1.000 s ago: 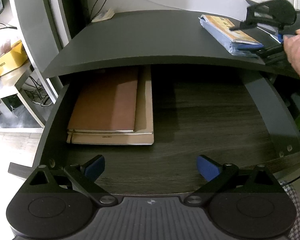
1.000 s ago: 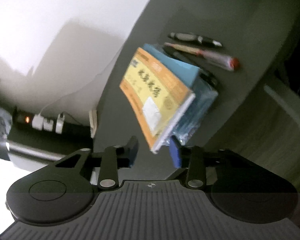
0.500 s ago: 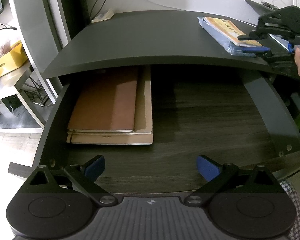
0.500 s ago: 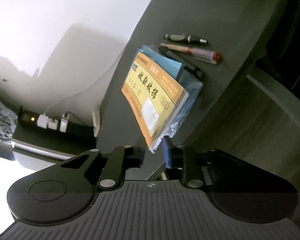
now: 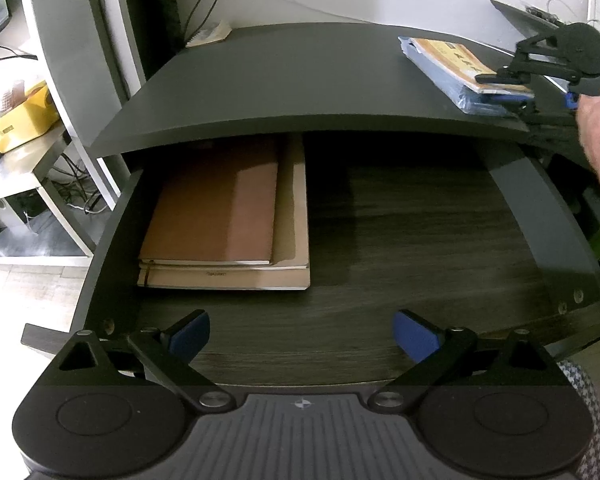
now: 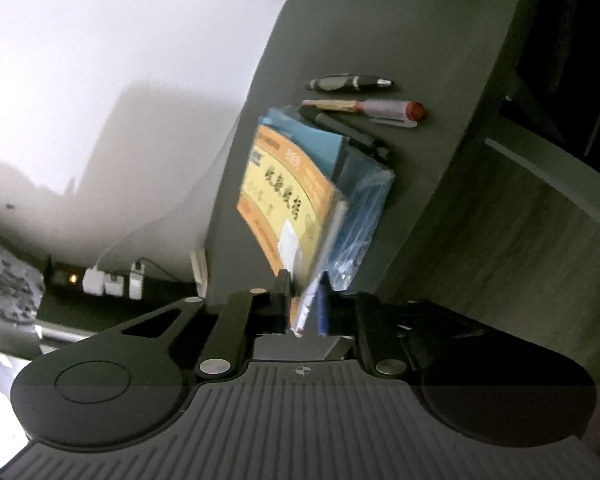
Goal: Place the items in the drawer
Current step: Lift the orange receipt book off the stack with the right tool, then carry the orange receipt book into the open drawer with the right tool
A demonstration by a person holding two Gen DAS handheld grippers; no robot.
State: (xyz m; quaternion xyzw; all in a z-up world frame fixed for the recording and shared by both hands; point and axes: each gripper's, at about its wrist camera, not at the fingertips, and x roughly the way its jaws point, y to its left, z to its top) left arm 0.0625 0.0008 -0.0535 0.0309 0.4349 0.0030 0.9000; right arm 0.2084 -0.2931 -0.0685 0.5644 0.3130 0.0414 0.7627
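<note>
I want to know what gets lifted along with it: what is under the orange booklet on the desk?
Under the orange booklet lies a blue plastic-wrapped stack, resting on the desk. A dark pen sits half tucked beside it. Anything beneath the stack is hidden.

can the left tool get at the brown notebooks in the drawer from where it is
Probably yes. The left tool sits open at the drawer's front edge, and the brown notebooks lie uncovered ahead to its left. Only their far ends run under the desktop.

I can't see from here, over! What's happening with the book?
Left gripper open over drawer. Right gripper shut on book, on desk. Nothing blocking.
</note>
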